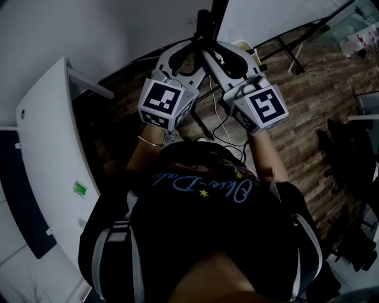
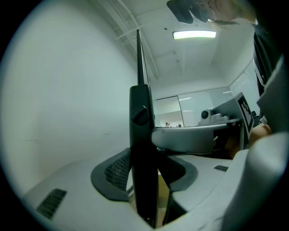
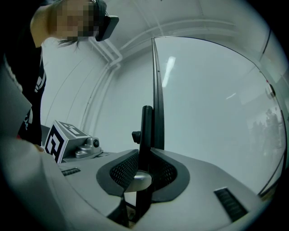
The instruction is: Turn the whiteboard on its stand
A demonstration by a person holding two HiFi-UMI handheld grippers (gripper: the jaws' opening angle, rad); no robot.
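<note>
The whiteboard [image 1: 266, 15] stands edge-on ahead of me, its thin dark edge [image 2: 139, 58] rising above a black stand post [image 1: 204, 23]. Both grippers reach up to that post from either side. My left gripper [image 1: 197, 46] is shut on the black post [image 2: 143, 153], just below a round knob [image 2: 140, 115]. The right gripper [image 1: 212, 52] is shut on the same post [image 3: 145, 135], with the board's white face [image 3: 212, 113] to its right. In the right gripper view my right gripper [image 3: 144, 173] shows the post between both dark pads. In the left gripper view my left gripper [image 2: 145, 178] does likewise.
A white desk [image 1: 47, 148] runs along my left. Cables [image 1: 228, 127] lie on the wooden floor under the stand, whose black legs [image 1: 290, 56] spread to the right. Dark chairs [image 1: 343, 154] stand at the far right.
</note>
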